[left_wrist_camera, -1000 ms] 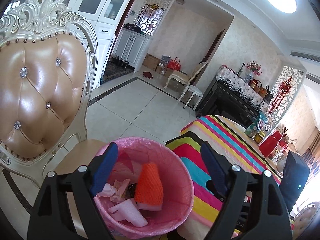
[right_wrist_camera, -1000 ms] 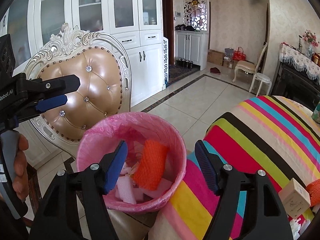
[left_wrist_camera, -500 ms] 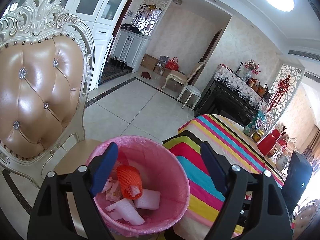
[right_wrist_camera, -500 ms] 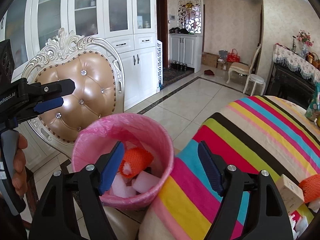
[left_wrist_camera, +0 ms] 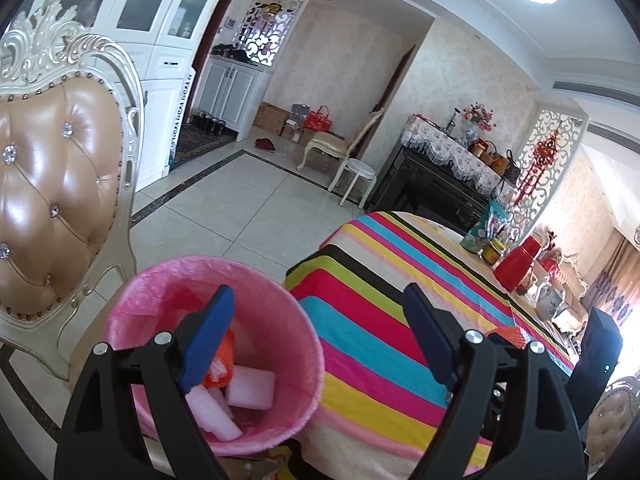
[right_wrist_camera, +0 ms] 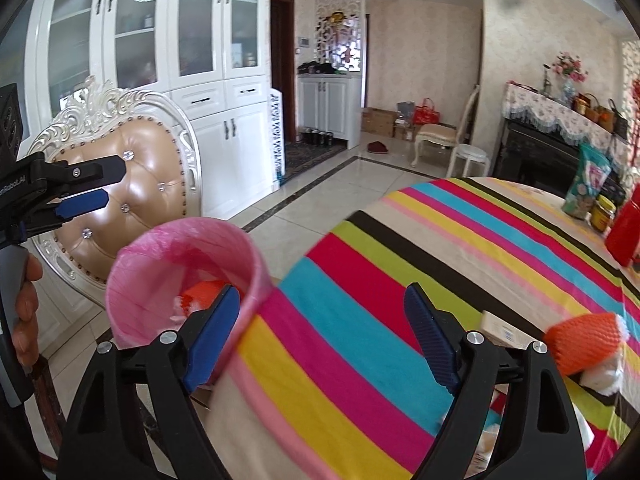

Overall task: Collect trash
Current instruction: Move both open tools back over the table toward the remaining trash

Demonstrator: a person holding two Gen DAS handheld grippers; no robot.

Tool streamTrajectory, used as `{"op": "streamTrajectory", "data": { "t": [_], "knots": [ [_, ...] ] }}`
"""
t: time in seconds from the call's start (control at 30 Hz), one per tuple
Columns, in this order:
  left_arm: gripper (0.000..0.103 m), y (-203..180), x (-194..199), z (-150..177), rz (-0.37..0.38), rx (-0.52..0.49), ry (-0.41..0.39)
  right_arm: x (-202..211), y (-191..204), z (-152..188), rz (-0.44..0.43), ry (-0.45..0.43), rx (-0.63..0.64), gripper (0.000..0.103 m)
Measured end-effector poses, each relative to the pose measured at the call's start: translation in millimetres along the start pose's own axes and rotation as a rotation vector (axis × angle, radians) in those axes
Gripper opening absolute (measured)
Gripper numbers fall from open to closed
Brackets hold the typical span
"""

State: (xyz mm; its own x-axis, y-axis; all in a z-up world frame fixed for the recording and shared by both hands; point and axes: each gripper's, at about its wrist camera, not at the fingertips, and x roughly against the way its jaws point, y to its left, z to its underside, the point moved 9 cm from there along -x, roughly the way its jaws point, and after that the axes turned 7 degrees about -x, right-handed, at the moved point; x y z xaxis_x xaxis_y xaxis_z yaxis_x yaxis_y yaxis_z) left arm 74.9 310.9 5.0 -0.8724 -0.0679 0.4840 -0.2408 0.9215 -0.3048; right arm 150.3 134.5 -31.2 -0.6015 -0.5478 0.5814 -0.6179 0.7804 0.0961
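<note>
Spanning the lower part of the left wrist view, the left gripper (left_wrist_camera: 316, 332) stands with its blue-padded jaws wide apart and nothing between them. Its left finger (left_wrist_camera: 208, 336) lies in front of the round bin lined with a pink plastic bag (left_wrist_camera: 280, 320), and its right finger lies in front of the round surface covered with a multicoloured striped cloth (left_wrist_camera: 380, 300).

The bin stands just beside the edge of the surface, on the seat of the cream carved chair with a tan buttoned leather back (left_wrist_camera: 52, 200). Inside the bin lie several white foam pieces (left_wrist_camera: 252, 388) and an orange foam net sleeve (left_wrist_camera: 222, 360), partly hidden by the left finger.

In the right wrist view, the right gripper (right_wrist_camera: 322, 332) is over the striped cloth; its jaws are opening and nothing is between them. The left gripper appears at the left edge of this view, held by a hand (right_wrist_camera: 26, 312), with the chair back behind it.

On the surface at the right edge of this view lies a second orange foam net sleeve (right_wrist_camera: 584, 340) with white foam showing at its end, next to a small pale cardboard box (right_wrist_camera: 504, 332), blurred. Further back on the surface stand a red container (right_wrist_camera: 626, 232), a yellow-lidded jar (right_wrist_camera: 602, 212) and a printed snack bag (right_wrist_camera: 586, 184).
</note>
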Motion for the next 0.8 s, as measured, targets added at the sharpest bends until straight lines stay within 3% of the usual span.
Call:
{"op": "streamTrajectory", "data": {
  "t": [0.8],
  "knots": [
    [0.083,-128.2,-32.4,25.9,0.104,-0.136,0.051,45.4,-139.9,34.7,0.127,-0.014,-0.132,0.085]
  ]
}}
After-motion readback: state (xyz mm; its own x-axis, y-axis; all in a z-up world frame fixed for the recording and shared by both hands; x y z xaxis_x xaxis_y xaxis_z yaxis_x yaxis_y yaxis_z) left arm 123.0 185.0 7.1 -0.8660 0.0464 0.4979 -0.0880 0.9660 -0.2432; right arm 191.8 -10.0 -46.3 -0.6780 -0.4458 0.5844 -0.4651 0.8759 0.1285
